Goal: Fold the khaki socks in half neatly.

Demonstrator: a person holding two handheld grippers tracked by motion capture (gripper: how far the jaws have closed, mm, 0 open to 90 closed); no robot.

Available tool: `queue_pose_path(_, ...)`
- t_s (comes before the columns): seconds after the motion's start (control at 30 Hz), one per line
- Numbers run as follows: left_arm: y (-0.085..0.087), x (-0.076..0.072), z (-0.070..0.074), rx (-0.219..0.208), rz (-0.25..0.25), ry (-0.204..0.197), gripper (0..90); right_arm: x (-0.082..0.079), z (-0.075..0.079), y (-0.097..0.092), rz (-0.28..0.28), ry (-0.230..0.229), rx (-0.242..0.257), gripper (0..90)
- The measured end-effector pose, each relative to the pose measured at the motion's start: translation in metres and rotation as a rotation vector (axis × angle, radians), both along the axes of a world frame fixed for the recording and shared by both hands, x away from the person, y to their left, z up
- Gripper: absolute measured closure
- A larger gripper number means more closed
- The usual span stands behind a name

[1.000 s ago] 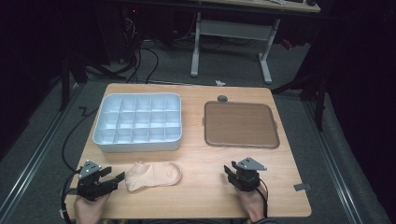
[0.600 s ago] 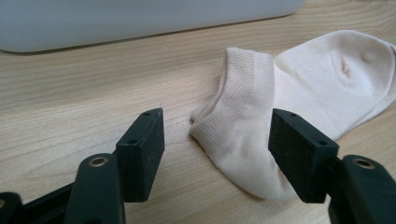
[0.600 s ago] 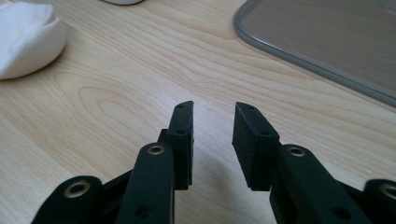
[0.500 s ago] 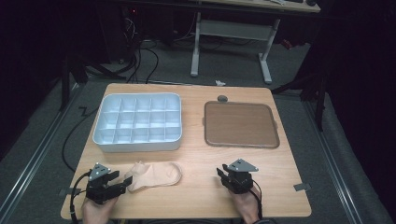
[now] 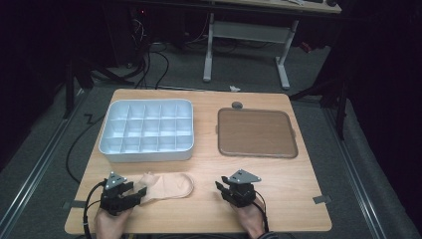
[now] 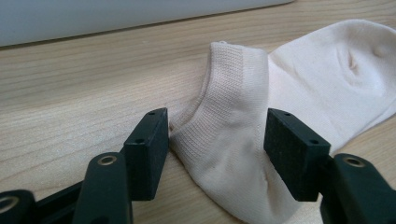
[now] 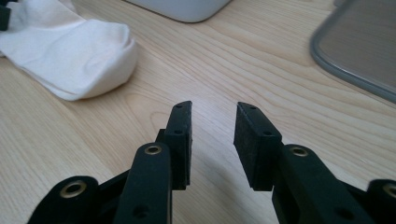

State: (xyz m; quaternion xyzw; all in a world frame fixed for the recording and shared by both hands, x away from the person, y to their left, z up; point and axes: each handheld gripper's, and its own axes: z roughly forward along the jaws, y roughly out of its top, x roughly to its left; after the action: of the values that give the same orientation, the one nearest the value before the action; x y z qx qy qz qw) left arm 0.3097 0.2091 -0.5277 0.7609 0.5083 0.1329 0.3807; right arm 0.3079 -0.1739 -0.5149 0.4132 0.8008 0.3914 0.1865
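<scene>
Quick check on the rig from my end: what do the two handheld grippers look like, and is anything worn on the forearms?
Both the left gripper and the right gripper are black, each topped by a grey three-cornered plate. Their jaws end in blocky black pads with small screw holes, on arms with brass-coloured rivets. A black cable trails from each. No sleeves show on the forearms.

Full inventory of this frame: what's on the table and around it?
sock: 1, cream, near edge of table, cuff end between the left gripper's jaws
divided tray: 1, white, far left of table
flat lid: 1, brown, far right of table
small round thing: 1, grey, beyond the lid
table: 1, light wood
desk frame: 1, white, on floor behind
left gripper: 1, black, jaws have just been closing around the sock cuff, pads not yet pressing
right gripper: 1, black, open over bare wood
</scene>
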Motion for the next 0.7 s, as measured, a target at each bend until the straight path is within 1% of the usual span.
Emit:
queue_pose_path(0.13,0.000,0.001,-0.002,0.008,-0.002,-0.002,44.0,0.002,0.001,0.010,0.028,0.007,0.009,65.7)
queue_pose_path(0.23,-0.001,0.001,-0.002,0.012,-0.001,-0.006,44.9,0.003,0.002,0.018,0.049,0.012,0.006,65.1)
queue_pose_path(0.27,-0.001,0.001,-0.002,0.019,-0.001,-0.009,45.2,0.004,0.003,0.021,0.056,0.011,0.006,64.8)
queue_pose_path(0.3,-0.002,0.001,-0.002,0.027,-0.002,-0.013,45.9,0.005,0.003,0.028,0.077,0.010,0.005,64.1)
queue_pose_path(0.37,-0.004,0.000,-0.002,0.044,-0.001,-0.024,46.5,0.006,0.004,0.032,0.084,0.011,0.001,63.7)
queue_pose_path(0.4,-0.005,-0.001,-0.003,0.061,0.000,-0.034,47.7,0.008,0.005,0.039,0.103,0.011,-0.001,63.1)
queue_pose_path(0.43,-0.005,-0.001,-0.003,0.061,0.000,-0.034,48.0,0.008,0.005,0.039,0.103,0.011,-0.001,63.1)
queue_pose_path(0.5,-0.007,-0.002,-0.003,0.087,-0.002,-0.044,48.4,0.009,0.005,0.045,0.115,0.013,0.002,62.4)
queue_pose_path(0.7,-0.008,-0.001,-0.002,0.107,-0.017,-0.043,50.7,0.013,0.008,0.062,0.146,0.013,0.019,60.0)
